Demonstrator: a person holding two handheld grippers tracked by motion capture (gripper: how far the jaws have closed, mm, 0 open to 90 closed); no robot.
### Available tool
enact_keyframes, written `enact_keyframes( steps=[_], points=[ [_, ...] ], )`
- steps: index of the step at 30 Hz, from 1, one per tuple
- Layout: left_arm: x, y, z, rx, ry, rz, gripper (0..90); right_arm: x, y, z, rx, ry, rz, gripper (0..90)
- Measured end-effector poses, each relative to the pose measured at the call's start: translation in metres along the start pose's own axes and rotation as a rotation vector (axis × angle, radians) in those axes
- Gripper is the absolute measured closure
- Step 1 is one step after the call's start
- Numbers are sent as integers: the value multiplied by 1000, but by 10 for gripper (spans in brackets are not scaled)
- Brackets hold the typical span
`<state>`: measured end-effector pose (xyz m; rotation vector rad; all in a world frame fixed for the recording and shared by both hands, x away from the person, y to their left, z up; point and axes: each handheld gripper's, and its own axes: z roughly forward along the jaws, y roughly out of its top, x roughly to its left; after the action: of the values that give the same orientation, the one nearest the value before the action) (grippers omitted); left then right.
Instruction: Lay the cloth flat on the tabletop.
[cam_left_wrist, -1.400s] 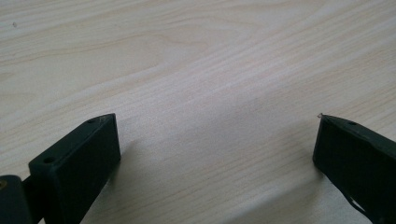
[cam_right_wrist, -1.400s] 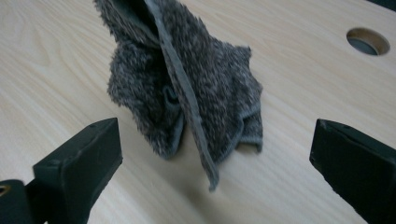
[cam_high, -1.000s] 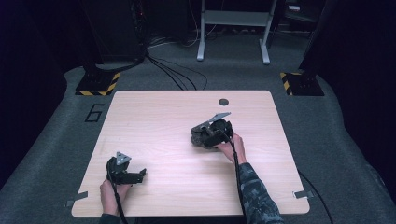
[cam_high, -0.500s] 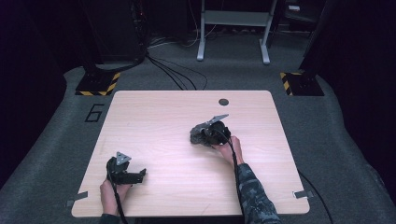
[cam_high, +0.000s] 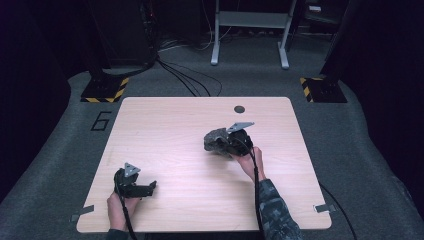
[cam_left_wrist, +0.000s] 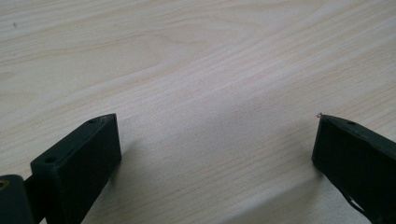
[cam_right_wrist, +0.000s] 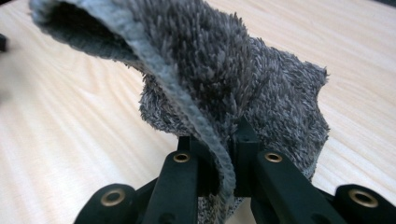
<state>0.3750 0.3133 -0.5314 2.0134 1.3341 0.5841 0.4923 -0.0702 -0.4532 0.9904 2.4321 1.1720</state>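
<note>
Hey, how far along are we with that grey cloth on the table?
Done: the right claw has gripped the cloth by its edge. In hand: the cloth hangs bunched from it over the table. Left: the left claw sits open and idle near the front edge; nothing looks spread or folded yet.

My black right gripper pinches a fuzzy grey cloth, paler grey along its hem. My black left gripper sits over the pale, wood-grained table. Camouflage on my right sleeve. Yellow-and-black hazard stripes mark the dark grey floor.
</note>
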Motion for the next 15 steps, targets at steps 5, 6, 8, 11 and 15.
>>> enact_keyframes(
  steps=[5,6,8,11,15],
  points=[
    [0,0,0,-6,0,-6,11,11,0,-19,-11,7,2,832],
    [0,0,0,-5,0,-5,11,18,-2,-29,-11,6,3,831],
    [0,0,0,-5,0,-6,10,23,-5,-35,-9,9,-1,831],
    [0,0,0,-5,1,-6,10,34,-11,-41,8,4,-3,829],
    [-1,0,0,-6,5,0,10,47,-22,-45,27,3,-7,828]
  ],
)
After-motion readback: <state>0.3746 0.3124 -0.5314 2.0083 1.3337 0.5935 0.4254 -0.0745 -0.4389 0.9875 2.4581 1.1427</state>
